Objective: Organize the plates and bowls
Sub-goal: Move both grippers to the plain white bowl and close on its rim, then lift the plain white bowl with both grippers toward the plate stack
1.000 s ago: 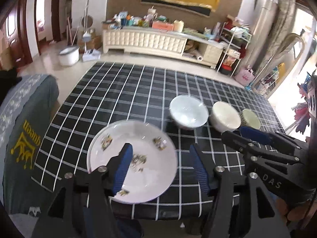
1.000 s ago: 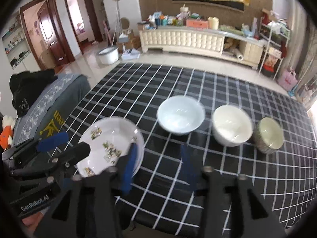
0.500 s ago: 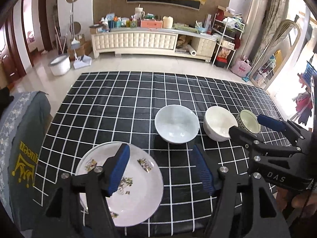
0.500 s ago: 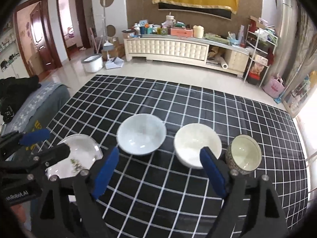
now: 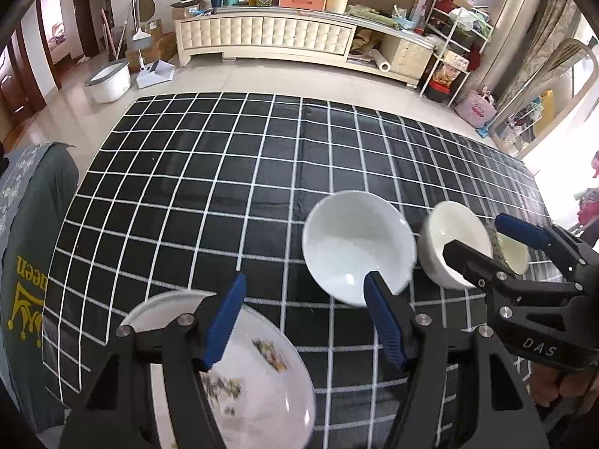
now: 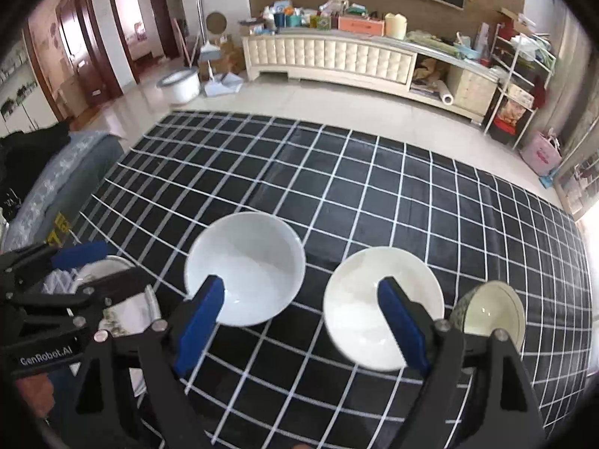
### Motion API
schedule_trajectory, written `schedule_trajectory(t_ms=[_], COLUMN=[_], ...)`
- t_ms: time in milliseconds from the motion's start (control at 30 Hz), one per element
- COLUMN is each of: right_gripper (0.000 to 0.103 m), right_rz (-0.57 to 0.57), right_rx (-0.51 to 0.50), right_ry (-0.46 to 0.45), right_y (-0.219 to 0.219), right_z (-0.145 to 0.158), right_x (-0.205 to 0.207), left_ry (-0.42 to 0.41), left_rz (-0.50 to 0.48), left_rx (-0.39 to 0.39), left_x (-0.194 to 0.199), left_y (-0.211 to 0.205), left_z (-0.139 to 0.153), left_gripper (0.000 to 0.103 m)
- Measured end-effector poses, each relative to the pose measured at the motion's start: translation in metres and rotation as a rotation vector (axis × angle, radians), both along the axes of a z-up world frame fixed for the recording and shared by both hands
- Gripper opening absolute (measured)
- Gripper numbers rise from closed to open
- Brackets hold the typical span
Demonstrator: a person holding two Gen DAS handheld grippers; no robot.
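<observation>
**White crockery lined up on a checked desk as two grippers hover over it**

White and cream dishes stand in a row near the front edge of a desk (image 5: pixel 224 172) covered in a black cloth with a white grid. At the left end lies a flower-patterned plate (image 5: pixel 258 385); to its right, apart from it, stands a wide white bowl (image 6: pixel 245 267), then a cream bowl (image 6: pixel 374 307), and just beside that a smaller bowl with a dark speckled outside (image 6: pixel 494 308). All three bowls sit upright and hold nothing.

The left gripper (image 5: pixel 303 321) hangs above the plate's right part with its blue-padded jaws apart and nothing between them, the left pad over the plate, the right pad in front of the white bowl's near rim. The right gripper (image 6: pixel 303 325) has just been opening its jaws; they stand wide, with nothing held, over the gap between the white bowl and the cream bowl. A hand (image 5: pixel 565 385) grasps its handle at the right edge of the left wrist view.

Beyond the desk, a tiled floor runs to a long cream cabinet (image 6: pixel 329 60) crowded with household items.
</observation>
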State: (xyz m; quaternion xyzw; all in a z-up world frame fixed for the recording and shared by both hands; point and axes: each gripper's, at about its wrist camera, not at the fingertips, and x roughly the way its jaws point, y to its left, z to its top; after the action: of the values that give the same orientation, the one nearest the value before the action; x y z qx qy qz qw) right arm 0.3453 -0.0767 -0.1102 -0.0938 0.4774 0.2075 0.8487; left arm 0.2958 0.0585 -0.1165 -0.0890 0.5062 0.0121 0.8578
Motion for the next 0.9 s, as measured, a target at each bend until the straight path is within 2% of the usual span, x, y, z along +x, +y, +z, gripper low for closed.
schedule_trajectory(t_ms=[133,233,367,500,567,733,867,900], right_gripper=[0.085,0.075,0.053,0.051,0.046,0.033,0.014,0.014], right_rz=[0.036,0.066,0.085,0.099,0.095,0.1,0.099,0.09], right_rx=[-0.017,-0.044,-0.058,-0.061,-0.071,-0.056,-0.07,-0.064], right_ry=[0.037,0.06,0.109,0.101,0.102,0.104,0.13,0.127], right_y=[0.008,0.016,0.019,0.021,0.021,0.023,0.026,0.026], right_z=[-0.016,-0.028,-0.047,-0.055,-0.059,-0.065,-0.076,-0.077], right_x=[0.018,0.027,0.039,0.041,0.043,0.044,0.046,0.046], left_ry=[0.031,0.082,0.11,0.147,0.166,0.176,0.176,0.176], left_rz=[-0.006,-0.038,-0.052,-0.055,-0.055,-0.069,-0.064,-0.058], left_rx=[-0.01,-0.028,-0.067,-0.077,-0.074,-0.091,-0.083,-0.086], left_x=[0.017,0.028,0.037,0.042,0.044,0.044,0.044,0.044], left_y=[0.004,0.002,-0.001,-0.004,-0.004,-0.008,-0.008,-0.008], left_z=[-0.014,-0.027,-0.04,-0.054,-0.061,-0.065,-0.067,-0.068], left_gripper=[0.062,0.056,0.036,0.022,0.018,0.013,0.013,0.013])
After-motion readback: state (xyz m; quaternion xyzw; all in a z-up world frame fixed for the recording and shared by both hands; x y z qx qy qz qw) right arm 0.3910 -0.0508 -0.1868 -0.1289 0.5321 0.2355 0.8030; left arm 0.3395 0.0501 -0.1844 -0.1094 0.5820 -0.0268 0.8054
